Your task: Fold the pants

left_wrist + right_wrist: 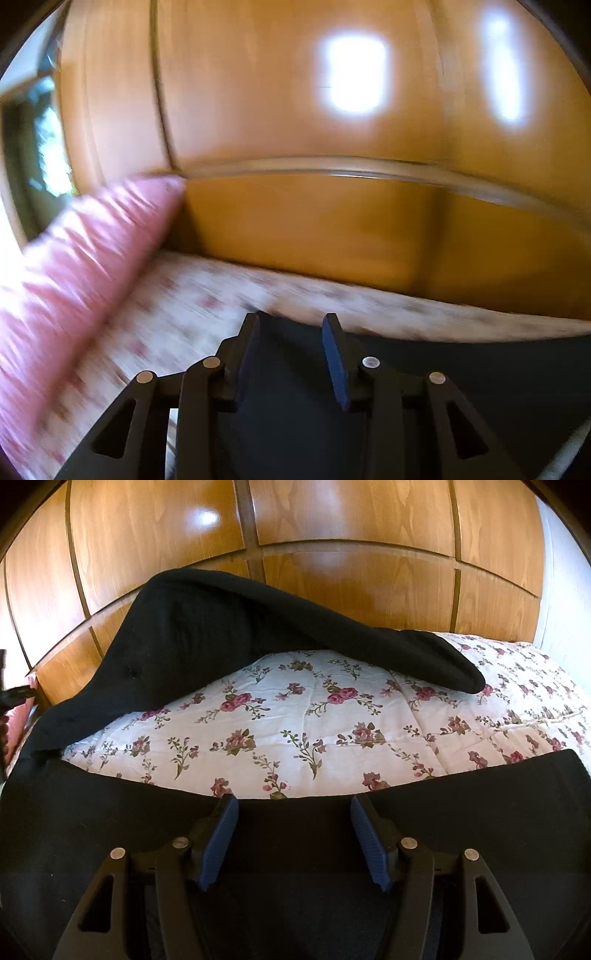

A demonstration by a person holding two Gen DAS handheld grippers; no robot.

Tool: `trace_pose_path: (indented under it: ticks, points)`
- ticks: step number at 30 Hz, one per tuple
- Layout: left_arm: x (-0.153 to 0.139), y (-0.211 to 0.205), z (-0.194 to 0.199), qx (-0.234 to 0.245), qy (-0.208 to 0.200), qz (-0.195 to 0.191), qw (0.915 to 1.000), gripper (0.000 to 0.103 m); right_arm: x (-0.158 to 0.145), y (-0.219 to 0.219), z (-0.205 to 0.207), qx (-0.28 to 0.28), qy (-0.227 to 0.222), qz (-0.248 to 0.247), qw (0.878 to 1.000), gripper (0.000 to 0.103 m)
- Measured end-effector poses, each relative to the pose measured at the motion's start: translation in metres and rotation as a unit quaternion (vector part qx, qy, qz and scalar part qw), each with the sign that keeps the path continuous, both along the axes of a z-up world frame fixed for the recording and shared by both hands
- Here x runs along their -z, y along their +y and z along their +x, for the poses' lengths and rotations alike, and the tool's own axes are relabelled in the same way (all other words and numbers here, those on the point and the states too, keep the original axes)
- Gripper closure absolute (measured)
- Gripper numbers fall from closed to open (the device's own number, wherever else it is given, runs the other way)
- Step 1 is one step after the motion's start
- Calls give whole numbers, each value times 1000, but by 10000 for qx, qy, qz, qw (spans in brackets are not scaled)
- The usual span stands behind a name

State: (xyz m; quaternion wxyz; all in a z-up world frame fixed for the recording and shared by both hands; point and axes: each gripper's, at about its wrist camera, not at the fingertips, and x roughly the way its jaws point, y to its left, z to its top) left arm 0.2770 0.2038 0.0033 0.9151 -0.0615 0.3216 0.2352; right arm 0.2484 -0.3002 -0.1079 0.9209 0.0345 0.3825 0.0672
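Glossy wooden wardrobe panels [332,528] fill the background behind a bed, whose white floral bedspread [295,731] carries the pants [207,642].

From the right wrist view, the black pants lie in two parts. One leg humps up against the wardrobe side of the bed, rising at the left and sloping down to the right, where its end rests on the bedspread. Another broad stretch of the same dark cloth lies flat across the near edge of the bed, reaching from the left border to the right. The right hand-held gripper [293,843] sits over this near stretch with its blue-padded jaws spread wide; the cloth lies under and between them, but the pads do not press on it, so it is released.

The left wrist view is smeared with motion blur. The left hand-held gripper [291,362] has its jaws partly apart with nothing pinched between the pads; dark pants cloth [461,376] lies below and beyond them. A pink pillow [92,251] lies along the left, touching the bedspread [192,295].
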Motion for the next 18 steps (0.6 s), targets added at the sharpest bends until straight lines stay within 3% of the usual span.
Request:
trace_pose_path:
  ticks: [2, 3, 4, 8, 10, 15, 18]
  points:
    - [12, -27, -14, 544, 173, -603, 9966, 64, 0, 0, 0, -1, 15, 22, 10000, 38]
    - [20, -42, -18, 708, 312, -712, 9945, 64, 0, 1, 0, 8, 17, 14, 10000, 38]
    - [29, -57, -23, 845, 442, -711, 9929, 64, 0, 1, 0, 12, 26, 6, 10000, 38]
    - [64, -100, -38, 1014, 763, 12, 9919, 63, -6, -3, 0, -57, 206, 175, 9996, 37]
    - [64, -96, -35, 977, 760, -18, 9923, 62, -13, -11, -2, -112, 149, 266, 9995, 37]
    - [65, -85, -30, 955, 690, -151, 9929, 60, -32, -38, 27, 40, -62, -908, 9958, 25]
    - [71, -86, -34, 935, 646, -167, 9934, 59, -28, -42, 57, 58, -149, -2080, 9780, 19]
